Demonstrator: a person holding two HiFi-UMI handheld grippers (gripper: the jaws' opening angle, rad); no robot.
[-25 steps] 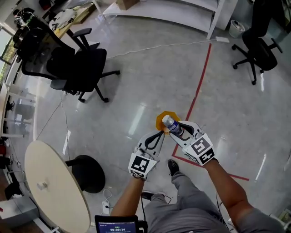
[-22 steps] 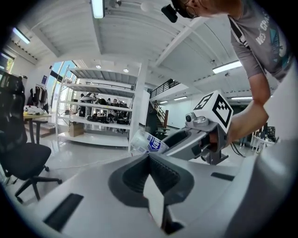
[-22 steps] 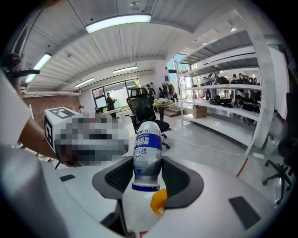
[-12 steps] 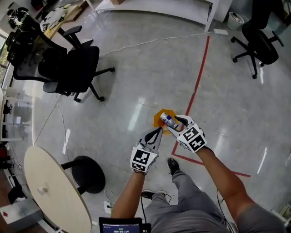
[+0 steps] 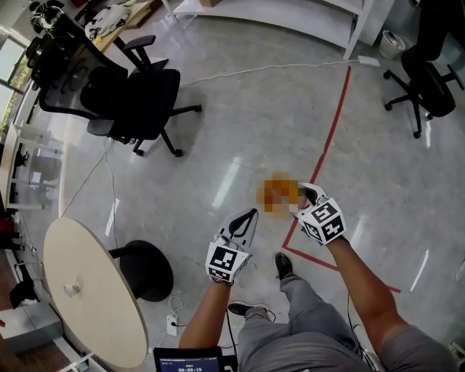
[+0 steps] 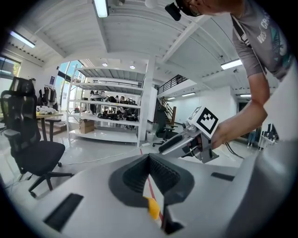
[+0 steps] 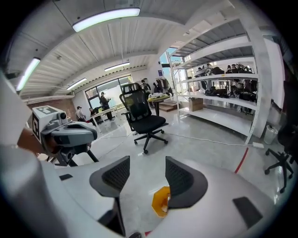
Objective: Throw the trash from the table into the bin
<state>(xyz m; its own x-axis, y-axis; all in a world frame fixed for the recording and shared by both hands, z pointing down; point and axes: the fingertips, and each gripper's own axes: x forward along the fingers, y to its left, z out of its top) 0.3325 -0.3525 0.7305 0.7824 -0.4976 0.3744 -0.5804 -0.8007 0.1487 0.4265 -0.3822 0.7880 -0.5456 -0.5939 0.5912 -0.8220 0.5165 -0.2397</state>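
Note:
A small orange bin (image 5: 278,195) stands on the floor and looks blurred in the head view. My right gripper (image 5: 299,197) hangs just right of it and above it. Its jaws are opening, and nothing is between the pads (image 7: 185,175) in the right gripper view (image 7: 146,172), where the bin (image 7: 161,201) shows below. No bottle shows in any view. My left gripper (image 5: 248,216) is left of the bin with its jaws shut and empty (image 6: 150,160). A sliver of the bin (image 6: 152,208) shows under them. Each gripper view shows the other gripper: the right one (image 6: 186,139), the left one (image 7: 70,135).
A round pale table (image 5: 87,290) and a black round stool (image 5: 145,269) are at lower left. A black office chair (image 5: 138,102) stands up left, another (image 5: 429,80) at the far right. Red floor tape (image 5: 330,138) runs past the bin. White shelving (image 5: 290,14) lines the back.
The plastic bottle that my right gripper held over the bin is gone from its jaws, which have opened. Both grippers have sunk a little toward the floor.

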